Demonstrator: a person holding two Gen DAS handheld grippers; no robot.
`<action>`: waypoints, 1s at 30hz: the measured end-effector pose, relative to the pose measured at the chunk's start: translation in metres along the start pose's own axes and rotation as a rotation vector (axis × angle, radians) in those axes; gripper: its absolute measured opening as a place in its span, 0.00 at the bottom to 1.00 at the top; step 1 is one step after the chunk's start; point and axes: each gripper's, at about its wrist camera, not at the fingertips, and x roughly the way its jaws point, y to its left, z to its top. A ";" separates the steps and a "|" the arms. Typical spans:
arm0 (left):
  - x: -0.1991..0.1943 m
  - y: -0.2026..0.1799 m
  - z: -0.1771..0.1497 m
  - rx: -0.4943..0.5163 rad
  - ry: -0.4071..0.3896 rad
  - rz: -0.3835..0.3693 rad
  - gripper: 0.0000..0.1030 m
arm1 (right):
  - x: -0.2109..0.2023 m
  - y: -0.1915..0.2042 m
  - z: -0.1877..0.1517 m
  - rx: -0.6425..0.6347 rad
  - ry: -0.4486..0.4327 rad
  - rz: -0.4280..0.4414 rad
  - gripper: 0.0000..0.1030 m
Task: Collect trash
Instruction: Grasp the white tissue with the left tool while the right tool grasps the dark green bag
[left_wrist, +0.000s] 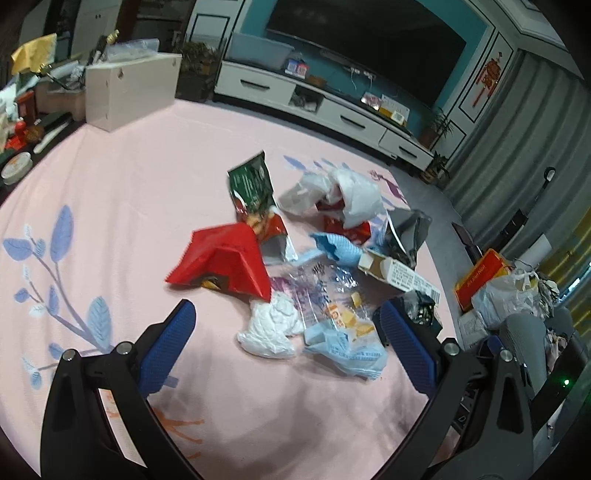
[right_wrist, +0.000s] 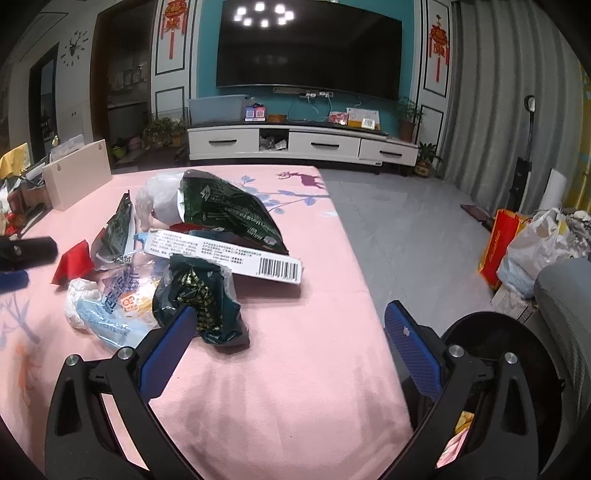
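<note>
On the pink cloth-covered table (left_wrist: 122, 177), printed with blue leaf sprigs, a heap of trash lies near the middle and right edge. Beyond it a pale wooden box (left_wrist: 127, 94) stands at the far left of the table, and a white TV cabinet (right_wrist: 303, 146) runs under the dark television (right_wrist: 308, 50). Beside the table on the grey floor sit a red carton (right_wrist: 496, 245) and a knotted white plastic bag (right_wrist: 532, 247).

Within the heap, a stiff folded red paper wrapper (left_wrist: 225, 260) lies just left of a crumpled white tissue (left_wrist: 267, 328), which touches a glossy pale-blue snack bag (left_wrist: 345, 345). A flat white box with a barcode (right_wrist: 229, 260) lies under a large dark green foil bag (right_wrist: 229, 212), and a crinkled dark green wrapper (right_wrist: 201, 301) lies in front of it.

Left gripper (left_wrist: 288, 325) hovers over the tissue and snack bag, blue ribbed pads wide apart, holding nothing. Right gripper (right_wrist: 290, 325) is level above the table's right edge, jaws also wide apart and empty, its left pad (right_wrist: 173, 341) overlapping the crinkled wrapper in view; contact cannot be told.
</note>
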 end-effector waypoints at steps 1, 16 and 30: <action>0.002 0.000 0.000 -0.008 0.007 -0.006 0.97 | 0.000 -0.001 0.001 0.012 0.010 0.015 0.97; 0.044 -0.012 -0.011 -0.035 0.153 -0.060 0.85 | 0.051 -0.001 0.051 0.194 0.220 0.346 0.86; 0.046 -0.001 -0.013 -0.121 0.143 -0.117 0.19 | 0.060 0.007 0.027 0.228 0.289 0.407 0.49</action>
